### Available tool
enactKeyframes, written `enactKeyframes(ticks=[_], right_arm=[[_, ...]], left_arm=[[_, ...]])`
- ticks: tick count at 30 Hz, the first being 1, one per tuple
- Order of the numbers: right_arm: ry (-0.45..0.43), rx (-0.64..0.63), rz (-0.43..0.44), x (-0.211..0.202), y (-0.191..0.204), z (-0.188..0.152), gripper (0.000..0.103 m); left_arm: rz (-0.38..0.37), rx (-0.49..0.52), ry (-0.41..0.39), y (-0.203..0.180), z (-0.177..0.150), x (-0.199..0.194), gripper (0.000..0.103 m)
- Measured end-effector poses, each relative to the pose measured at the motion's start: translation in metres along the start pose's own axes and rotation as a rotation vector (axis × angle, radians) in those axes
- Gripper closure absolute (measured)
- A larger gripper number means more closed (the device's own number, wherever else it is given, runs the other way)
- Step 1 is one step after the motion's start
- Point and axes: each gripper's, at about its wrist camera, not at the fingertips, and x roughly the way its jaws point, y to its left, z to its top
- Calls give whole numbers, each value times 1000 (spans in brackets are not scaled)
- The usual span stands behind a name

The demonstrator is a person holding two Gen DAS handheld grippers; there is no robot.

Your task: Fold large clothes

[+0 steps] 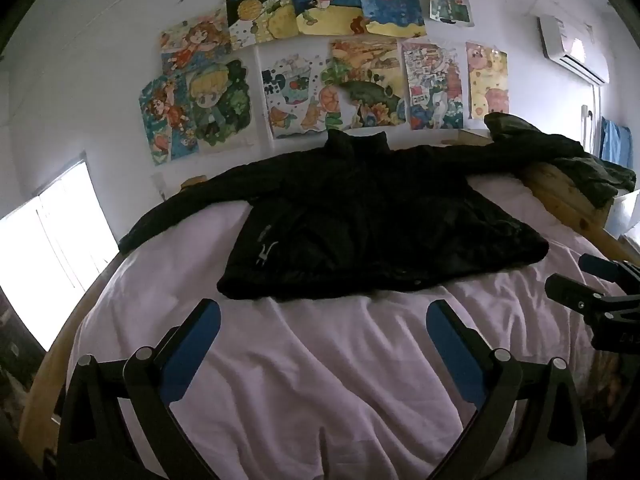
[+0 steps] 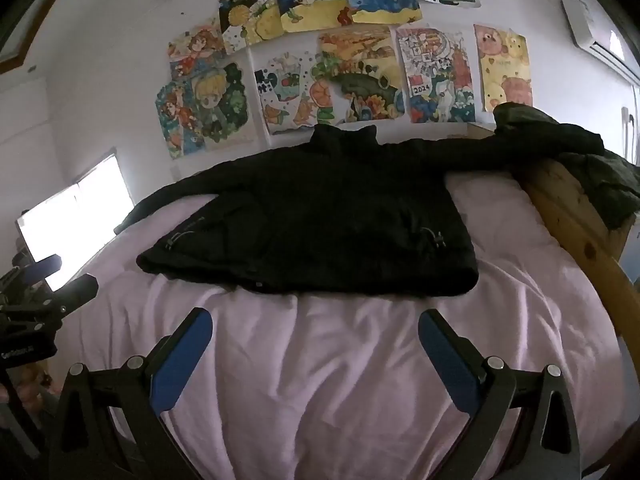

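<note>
A large black jacket (image 1: 372,224) lies flat on the pink bed sheet (image 1: 320,360), collar toward the wall, both sleeves spread out sideways. It also shows in the right wrist view (image 2: 320,224). My left gripper (image 1: 324,312) is open and empty, hovering over the sheet just short of the jacket's hem. My right gripper (image 2: 316,320) is open and empty, also just short of the hem. The right gripper shows at the right edge of the left wrist view (image 1: 588,280). The left gripper shows at the left edge of the right wrist view (image 2: 52,276).
A wooden bed rail (image 2: 576,232) runs along the right side, with a dark green garment (image 2: 596,172) draped over it. Children's drawings (image 1: 320,60) cover the wall behind. A bright window (image 1: 52,240) is at the left. An air conditioner (image 1: 572,48) hangs at the upper right.
</note>
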Motion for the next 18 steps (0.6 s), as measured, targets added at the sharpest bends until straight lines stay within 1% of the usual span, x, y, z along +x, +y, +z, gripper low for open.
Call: enactKeyframes(ticks=[4, 7, 18], right_arm=[[4, 2, -2, 0, 5, 2, 0], [6, 7, -4, 1, -7, -1, 0], [12, 12, -7, 4, -7, -1, 0]], left_arm=[[-2, 0, 2, 1, 0, 0, 2], [1, 1, 2, 1, -2, 1, 2], [0, 2, 4, 1, -1, 1, 2]])
